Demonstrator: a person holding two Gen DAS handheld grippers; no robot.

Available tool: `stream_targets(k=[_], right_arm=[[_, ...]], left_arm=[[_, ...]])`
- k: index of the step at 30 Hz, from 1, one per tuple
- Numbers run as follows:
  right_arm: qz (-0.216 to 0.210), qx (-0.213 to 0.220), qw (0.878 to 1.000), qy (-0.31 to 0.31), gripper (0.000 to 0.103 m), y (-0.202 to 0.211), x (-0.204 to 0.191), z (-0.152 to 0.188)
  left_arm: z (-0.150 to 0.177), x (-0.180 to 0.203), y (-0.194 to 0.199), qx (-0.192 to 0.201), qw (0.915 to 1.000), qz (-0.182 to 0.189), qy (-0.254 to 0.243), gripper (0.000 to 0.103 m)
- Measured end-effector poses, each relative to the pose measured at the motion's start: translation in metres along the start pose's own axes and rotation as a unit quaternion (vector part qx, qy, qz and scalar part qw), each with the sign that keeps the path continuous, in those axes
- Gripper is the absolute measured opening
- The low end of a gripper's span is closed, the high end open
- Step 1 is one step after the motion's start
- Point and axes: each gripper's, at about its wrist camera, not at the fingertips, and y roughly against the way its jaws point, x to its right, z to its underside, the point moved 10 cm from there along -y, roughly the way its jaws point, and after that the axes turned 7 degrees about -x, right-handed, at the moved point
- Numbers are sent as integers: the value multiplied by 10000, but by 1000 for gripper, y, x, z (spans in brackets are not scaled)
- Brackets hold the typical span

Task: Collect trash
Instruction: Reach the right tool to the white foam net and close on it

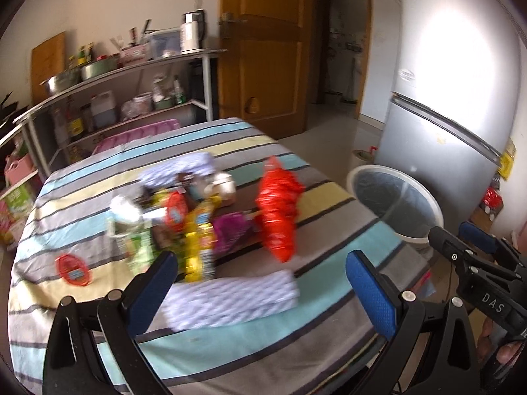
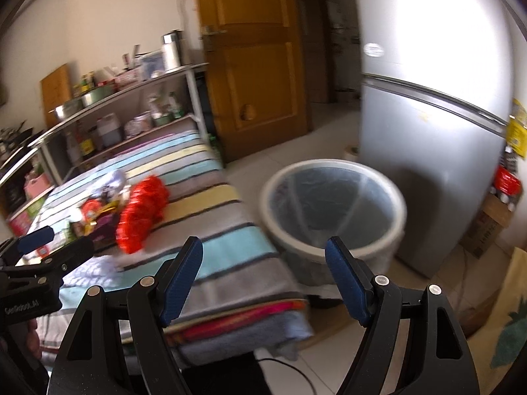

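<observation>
A heap of snack wrappers lies on the striped tablecloth (image 1: 82,197): a red bag (image 1: 278,210), a yellow wrapper (image 1: 197,237), a purple one (image 1: 230,232), a green one (image 1: 138,243), a small red lid (image 1: 74,268) and a pale purple tissue pack (image 1: 230,299). My left gripper (image 1: 260,279) is open and empty, above the table just short of the tissue pack. My right gripper (image 2: 263,276) is open and empty, at the table's right edge, facing the lined white bin (image 2: 332,210). The bin (image 1: 395,204) stands on the floor right of the table. The red bag (image 2: 141,210) also shows in the right wrist view.
A metal shelf rack (image 1: 125,75) with pots, bottles and a kettle stands behind the table. A wooden door (image 1: 263,49) is at the back. A silver fridge (image 2: 434,115) stands behind the bin, with a cardboard box (image 2: 487,227) beside it.
</observation>
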Motion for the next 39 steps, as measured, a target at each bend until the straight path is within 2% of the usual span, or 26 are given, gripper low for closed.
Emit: stream_targets(k=[3, 8, 13, 16, 19, 22, 24, 26, 29, 32, 36, 37, 39], right_arm=[[-410, -26, 9988, 277, 77, -6, -30, 0], [-1095, -212, 9917, 636, 77, -20, -79, 4], [-1434, -297, 9833, 1083, 77, -27, -120, 11], [-1646, -309, 9768, 1337, 77, -27, -142, 14], [-2011, -374, 9648, 1654, 77, -32, -171, 19], [-2198, -533, 9540, 1968, 77, -43, -191, 25], [-2395, -631, 9435, 2203, 77, -49, -207, 30], [-2406, -704, 9377, 2405, 77, -55, -219, 34], [-2411, -724, 9305, 2662, 77, -61, -228, 38], [-2399, -780, 9268, 2782, 77, -66, -233, 40], [-2398, -827, 9192, 3013, 77, -69, -236, 44], [-2382, -850, 9182, 3049, 76, -68, -234, 46], [-2391, -910, 9141, 3146, 67, -68, -233, 51]], left_arm=[[4, -28, 7, 46, 9996, -115, 253, 103], [15, -79, 14, 24, 9968, -522, 598, 103], [27, -122, 19, 32, 9923, -743, 993, 103], [33, -142, 19, 11, 9904, -756, 1158, 103], [42, -162, 16, -128, 9894, -688, 1275, 103], [47, -179, 8, -258, 9876, -512, 1460, 103], [49, -191, 4, -358, 9852, -570, 1578, 103], [49, -198, 1, -369, 9852, -724, 1507, 103], [44, -206, -7, -386, 9838, -542, 1662, 103], [38, -215, -13, -319, 9817, -664, 1757, 103], [35, -218, -22, -378, 9809, -650, 1792, 96], [35, -218, -26, -432, 9813, -668, 1750, 91], [36, -215, -32, -521, 9823, -638, 1682, 83]])
